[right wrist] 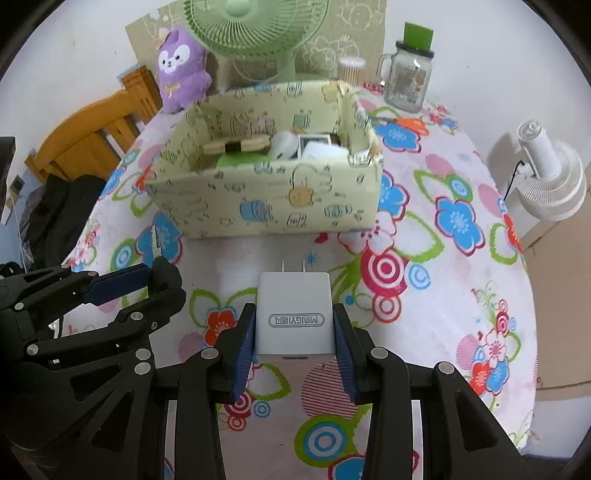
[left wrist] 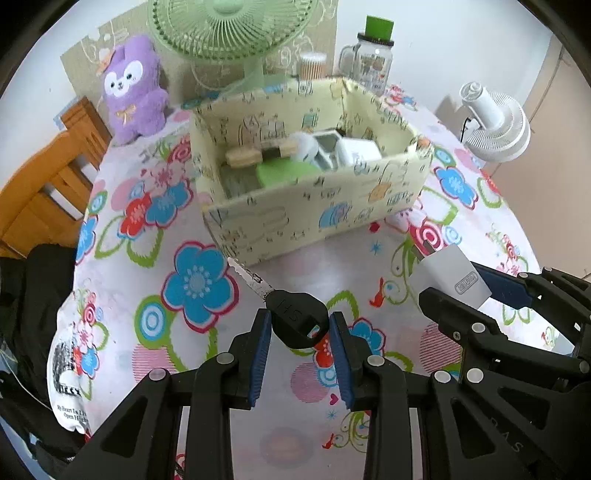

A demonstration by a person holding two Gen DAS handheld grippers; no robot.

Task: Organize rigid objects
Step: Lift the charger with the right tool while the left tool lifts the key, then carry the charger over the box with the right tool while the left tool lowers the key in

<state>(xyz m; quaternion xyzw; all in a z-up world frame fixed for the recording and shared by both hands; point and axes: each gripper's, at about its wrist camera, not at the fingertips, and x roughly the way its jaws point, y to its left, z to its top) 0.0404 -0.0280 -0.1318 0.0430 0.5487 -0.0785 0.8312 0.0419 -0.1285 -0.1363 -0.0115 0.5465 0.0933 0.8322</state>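
My left gripper (left wrist: 299,325) is shut on the black head of a key (left wrist: 295,321), its metal blade pointing up-left above the table. My right gripper (right wrist: 293,325) is shut on a white plug charger (right wrist: 293,314), prongs pointing toward the box; this gripper also shows at the right of the left wrist view (left wrist: 476,295). A pale yellow patterned box (left wrist: 314,218) stands just beyond both grippers and holds several items, among them a wooden piece, a green object and white boxes. The box also shows in the right wrist view (right wrist: 266,199).
The round table has a floral cloth (left wrist: 195,284). Behind the box stand a green fan (left wrist: 229,33), a purple plush toy (left wrist: 133,88), a cotton-swab jar (left wrist: 312,66) and a glass mug jar with a green lid (left wrist: 369,62). A white fan (right wrist: 546,173) is right, a wooden chair (right wrist: 88,136) left.
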